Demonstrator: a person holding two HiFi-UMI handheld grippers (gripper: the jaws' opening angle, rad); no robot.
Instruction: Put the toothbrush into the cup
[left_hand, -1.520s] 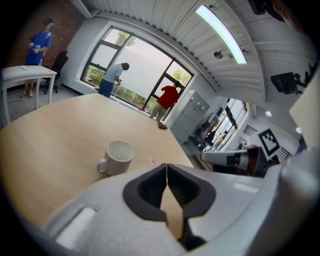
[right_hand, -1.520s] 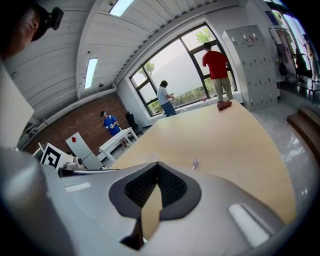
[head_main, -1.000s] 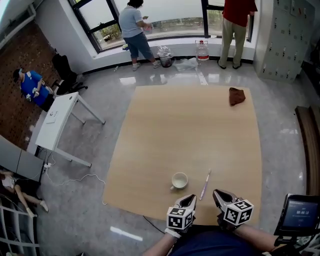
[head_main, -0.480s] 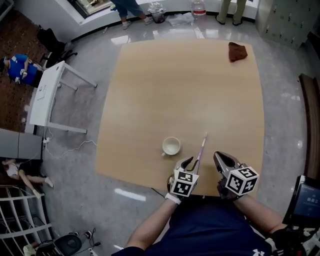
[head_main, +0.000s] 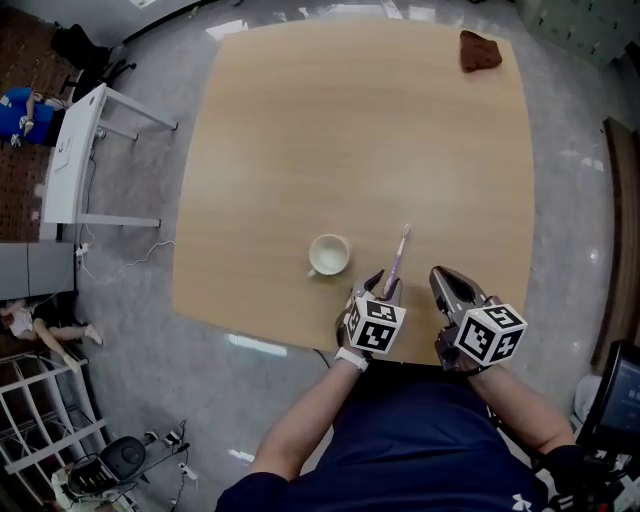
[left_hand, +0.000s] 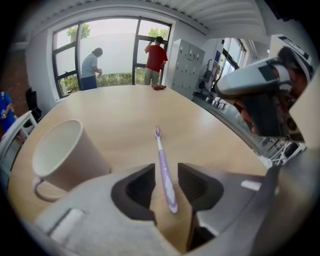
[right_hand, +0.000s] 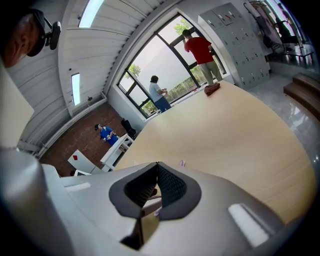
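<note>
A purple toothbrush lies flat on the wooden table, bristle end pointing away from me. A white mug-like cup stands upright just to its left. My left gripper is down at the near end of the handle. Its jaws have just been opening, and the toothbrush lies between the pads without touching them. From the left gripper, the cup shows close on the left. My right gripper hovers to the right, and in its own view the right gripper is shut and empty.
A brown cloth lies at the table's far right corner. The table's near edge runs just under both grippers. A small white side table stands on the floor to the left. Two people stand at the far windows.
My left gripper has moved forward and down onto the toothbrush's handle end, and its jaws have opened around it. The right gripper has shifted a little forward. Cup and toothbrush have stayed put.
</note>
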